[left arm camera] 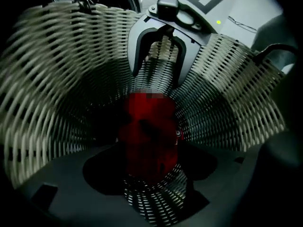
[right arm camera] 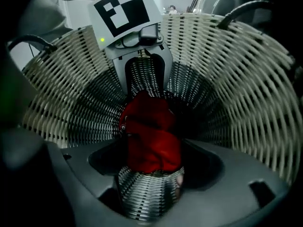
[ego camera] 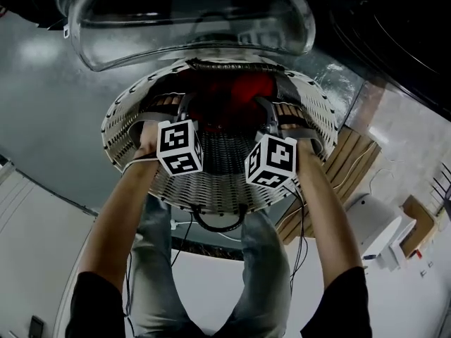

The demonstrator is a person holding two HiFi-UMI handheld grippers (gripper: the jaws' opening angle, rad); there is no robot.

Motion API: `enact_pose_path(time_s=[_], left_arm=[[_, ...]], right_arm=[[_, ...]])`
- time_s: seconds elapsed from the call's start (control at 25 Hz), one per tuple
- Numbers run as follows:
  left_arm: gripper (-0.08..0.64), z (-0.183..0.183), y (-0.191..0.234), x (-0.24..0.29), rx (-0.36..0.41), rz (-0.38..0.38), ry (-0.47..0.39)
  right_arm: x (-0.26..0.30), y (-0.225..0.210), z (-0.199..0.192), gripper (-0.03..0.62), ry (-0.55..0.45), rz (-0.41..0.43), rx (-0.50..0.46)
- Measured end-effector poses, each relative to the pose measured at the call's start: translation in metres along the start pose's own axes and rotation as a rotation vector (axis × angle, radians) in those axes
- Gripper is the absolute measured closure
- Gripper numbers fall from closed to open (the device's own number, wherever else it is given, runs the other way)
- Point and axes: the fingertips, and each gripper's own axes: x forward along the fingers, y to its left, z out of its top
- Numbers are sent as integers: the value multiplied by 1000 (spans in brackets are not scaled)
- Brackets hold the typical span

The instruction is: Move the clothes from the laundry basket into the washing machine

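garment: one red garment (right arm camera: pixel 151 136), crumpled into a lump with deep folds; a small pale round bit sat at one edge, too small to identify.
garment place: lay on the floor of the laundry basket (ego camera: pixel 211 189), at centre frame in both gripper views and upper middle in the head view; not in the washer.
basket: white woven, round, dark curved handles on the rim; only the red piece showed inside.
left gripper (ego camera: pixel 184 115): pointed steeply down into the basket, jaws apart, garment in line between them, nothing clamped.
right gripper (ego camera: pixel 271 115): same pose at frame right, jaws spread, garment ahead between them, no grip on it.
contact: could not tell whether any fingertip touched the cloth.
hidden: in the head view the marker cubes and hands covered most of the basket's inside, so only a strip of red showed.
dim: the left gripper view was dark and the folds were murky.
cut off: the basket rim ran out of frame in both gripper views.
washer: glass washer door (ego camera: pixel 190 20) filled the top of the head view above the basket; the drum could not be made out.
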Motion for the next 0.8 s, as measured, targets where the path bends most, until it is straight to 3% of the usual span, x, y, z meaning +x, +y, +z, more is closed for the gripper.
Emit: enact_pose_path(time_s=[0.28,0.8], left_arm=[[154,-6,9,36,17,0,15],[43,-30,8,99,-19,9,74]], right_arm=[[48,6,-1,170,21,1,-98],[111,4,-26,83,67,3,-125]])
